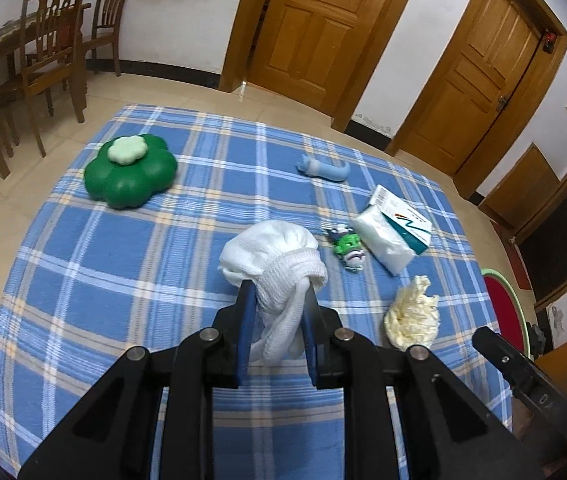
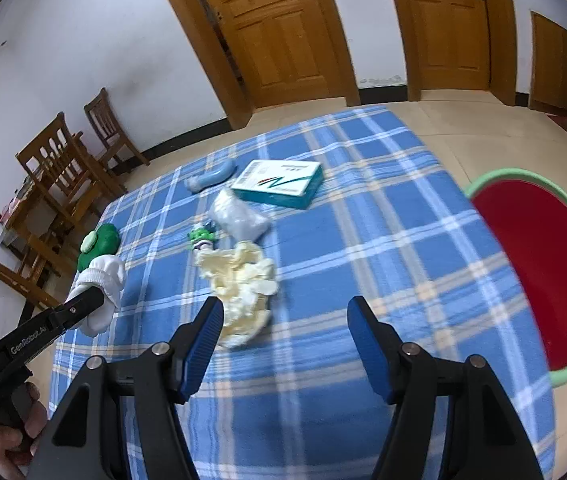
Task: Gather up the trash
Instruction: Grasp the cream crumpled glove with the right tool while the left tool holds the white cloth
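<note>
The left gripper [image 1: 276,300] is pinching a white cloth bundle [image 1: 271,256], with its blue pads pressed on the bundle's lower part. The bundle is off the blue checked tablecloth [image 1: 123,240]. The right gripper [image 2: 283,320] is spread wide with nothing between its pads. It hangs over the tablecloth, and a crumpled yellow-white wad [image 2: 243,284] lies just past its left pad, at about eleven o'clock.

From the left wrist view, a green flower-shaped box [image 1: 131,172] sits at ten o'clock from the bundle. A light blue tube toy [image 1: 325,169] sits at one o'clock. A small green toy figure [image 1: 348,249] lies at three o'clock, just beside a white tissue pack [image 1: 383,240] with a white and teal box [image 1: 403,216] leaning on it.

Only the right wrist view shows most of the red basin with a green rim [image 2: 531,264], off the table's right edge at three o'clock. It also shows the person's hand [image 2: 11,436] on the left gripper's handle. The left wrist view shows just a slice of the basin.
</note>
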### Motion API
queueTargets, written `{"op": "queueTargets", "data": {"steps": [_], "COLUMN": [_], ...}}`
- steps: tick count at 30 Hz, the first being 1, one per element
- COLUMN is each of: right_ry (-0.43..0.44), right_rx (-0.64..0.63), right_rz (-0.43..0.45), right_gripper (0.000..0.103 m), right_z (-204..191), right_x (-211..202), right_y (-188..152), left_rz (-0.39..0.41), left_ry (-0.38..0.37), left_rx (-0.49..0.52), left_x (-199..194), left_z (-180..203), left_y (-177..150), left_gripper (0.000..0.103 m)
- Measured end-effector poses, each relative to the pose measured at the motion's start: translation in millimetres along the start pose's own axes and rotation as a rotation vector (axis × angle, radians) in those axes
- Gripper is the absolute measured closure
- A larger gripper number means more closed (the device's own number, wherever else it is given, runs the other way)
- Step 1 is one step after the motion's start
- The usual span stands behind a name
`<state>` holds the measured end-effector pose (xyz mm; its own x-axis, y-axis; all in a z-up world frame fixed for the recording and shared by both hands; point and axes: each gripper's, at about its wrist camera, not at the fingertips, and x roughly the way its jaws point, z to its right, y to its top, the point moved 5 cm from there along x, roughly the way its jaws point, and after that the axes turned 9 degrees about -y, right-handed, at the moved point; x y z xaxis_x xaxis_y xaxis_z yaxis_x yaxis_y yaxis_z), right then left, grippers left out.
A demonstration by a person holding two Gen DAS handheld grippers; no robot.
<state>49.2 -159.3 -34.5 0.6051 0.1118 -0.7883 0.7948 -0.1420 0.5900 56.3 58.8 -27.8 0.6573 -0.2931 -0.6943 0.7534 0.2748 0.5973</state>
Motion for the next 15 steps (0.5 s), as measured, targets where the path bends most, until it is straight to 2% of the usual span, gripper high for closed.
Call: {"op": "queueTargets", "data": {"steps": [12, 15], "right_ry": [-0.007, -0.001], "right_rx": [-0.046, -0.050], "right_rz": [-0.055, -0.063], "right_gripper": [0.036, 0.045], "right_z": [-28, -31], "right_x": [35, 38], "right_y": [-5, -8], "left_rz": [-0.007, -0.011], "left_ry": [-0.005, -0.011], "left_rx": [-0.041, -0.044], "left_x": [4, 6], "left_z": [-22, -23], "left_y": [-6, -8], "left_gripper": [0.082, 0.082]}}
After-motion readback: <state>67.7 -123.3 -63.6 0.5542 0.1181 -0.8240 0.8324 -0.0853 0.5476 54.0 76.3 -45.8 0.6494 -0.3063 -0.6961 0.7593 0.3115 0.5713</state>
